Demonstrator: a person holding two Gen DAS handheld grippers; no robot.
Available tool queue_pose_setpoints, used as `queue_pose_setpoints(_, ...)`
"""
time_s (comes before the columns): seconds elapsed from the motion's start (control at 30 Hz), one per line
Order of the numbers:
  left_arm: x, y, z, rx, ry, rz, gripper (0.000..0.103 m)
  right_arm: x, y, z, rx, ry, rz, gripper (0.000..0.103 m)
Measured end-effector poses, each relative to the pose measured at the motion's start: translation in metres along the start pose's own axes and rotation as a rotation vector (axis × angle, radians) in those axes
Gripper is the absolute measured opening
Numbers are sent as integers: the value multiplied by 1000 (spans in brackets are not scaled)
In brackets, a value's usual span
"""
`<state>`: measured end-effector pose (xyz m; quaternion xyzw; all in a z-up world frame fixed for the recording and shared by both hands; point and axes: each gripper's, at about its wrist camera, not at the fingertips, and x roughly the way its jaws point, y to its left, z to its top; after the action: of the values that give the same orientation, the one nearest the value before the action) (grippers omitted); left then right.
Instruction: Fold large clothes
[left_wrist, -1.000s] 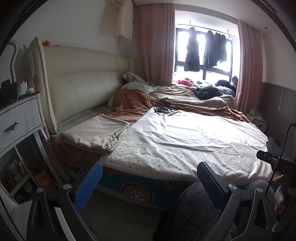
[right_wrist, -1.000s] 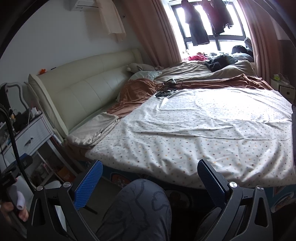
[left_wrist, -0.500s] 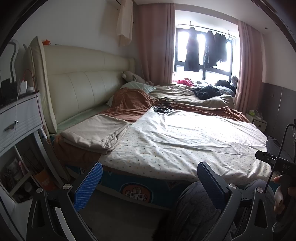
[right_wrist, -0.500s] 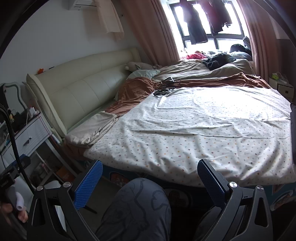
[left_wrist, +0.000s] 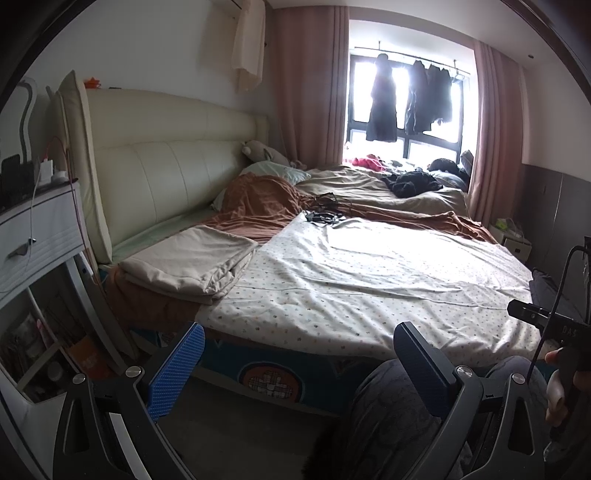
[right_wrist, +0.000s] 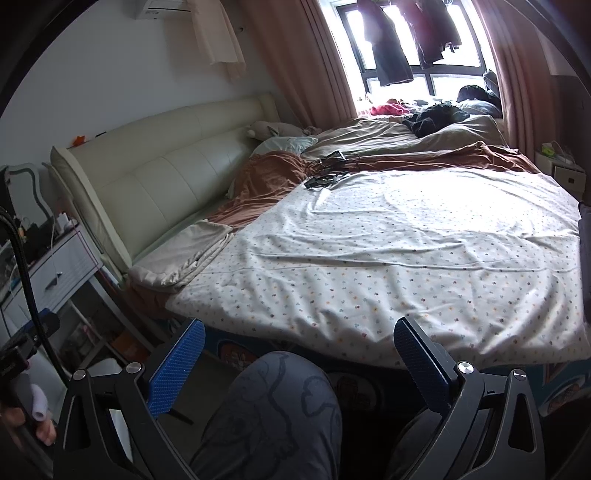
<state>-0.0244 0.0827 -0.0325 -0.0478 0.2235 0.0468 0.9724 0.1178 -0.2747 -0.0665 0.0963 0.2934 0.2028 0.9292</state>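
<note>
A large white sheet with small coloured dots (left_wrist: 369, 280) lies spread flat over the bed; it also shows in the right wrist view (right_wrist: 406, 251). A folded beige cloth (left_wrist: 192, 258) lies at its left by the headboard, also seen in the right wrist view (right_wrist: 184, 254). My left gripper (left_wrist: 299, 365) is open and empty, held off the bed's near edge. My right gripper (right_wrist: 299, 365) is open and empty, above my knee (right_wrist: 280, 413), short of the sheet's near edge.
A brown blanket (left_wrist: 258, 210) and dark cables (left_wrist: 325, 216) lie beyond the sheet. Dark clothes (left_wrist: 410, 184) lie near the window. A white nightstand (left_wrist: 40, 236) stands at left. The cream headboard (left_wrist: 155, 177) runs along the left side.
Both grippers stay open and nearly still. The right wrist view has shifted slightly, tilting down toward the bed's near edge.
</note>
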Motion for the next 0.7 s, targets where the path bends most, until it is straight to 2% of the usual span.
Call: queue_pose_setpoints(0.7, -7, -4, -7, -10, -11, -1, 102, 0, 2, -8, 5, 8, -7, 103)
